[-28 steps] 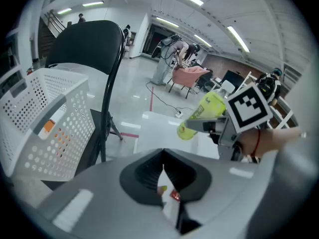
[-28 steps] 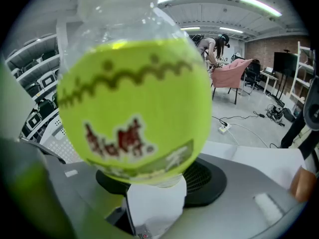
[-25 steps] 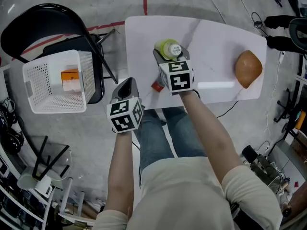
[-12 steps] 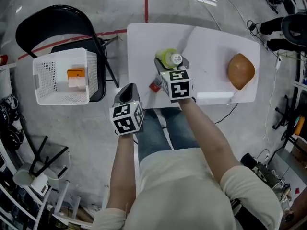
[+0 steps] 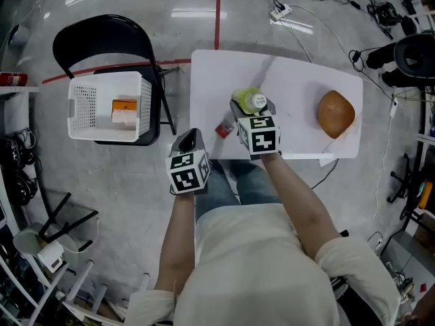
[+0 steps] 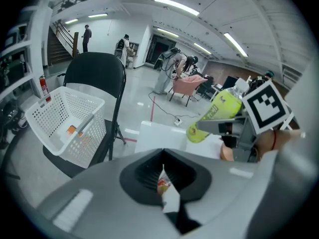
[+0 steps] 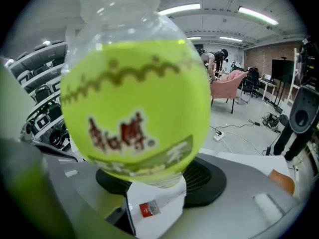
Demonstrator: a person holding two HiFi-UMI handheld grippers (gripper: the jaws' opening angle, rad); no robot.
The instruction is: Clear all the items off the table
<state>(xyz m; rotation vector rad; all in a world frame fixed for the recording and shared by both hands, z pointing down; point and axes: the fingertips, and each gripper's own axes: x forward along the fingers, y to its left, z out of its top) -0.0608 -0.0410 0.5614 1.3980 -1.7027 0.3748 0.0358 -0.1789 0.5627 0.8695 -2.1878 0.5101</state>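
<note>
A yellow-green drink bottle (image 5: 246, 98) hangs above the white table (image 5: 292, 80), and my right gripper (image 5: 253, 109) is shut on it. The bottle (image 7: 134, 103) fills the right gripper view. In the left gripper view the same bottle (image 6: 214, 114) shows at the right. My left gripper (image 5: 188, 138) is shut and holds nothing; it hangs just off the table's front left corner. A small red and white sachet (image 5: 224, 129) lies on the table between the two grippers. A brown rounded lump (image 5: 336, 113) sits at the table's right end.
A white perforated basket (image 5: 102, 114) with an orange box (image 5: 124, 107) in it stands on a black folding chair (image 5: 102, 43) left of the table. Cables and a power strip (image 5: 280, 11) lie on the floor beyond the table. Racks and gear crowd both sides.
Both grippers have risen, the right one still with the bottle in it. The head view has pulled back, so the table and the basket look smaller and sit further right.
</note>
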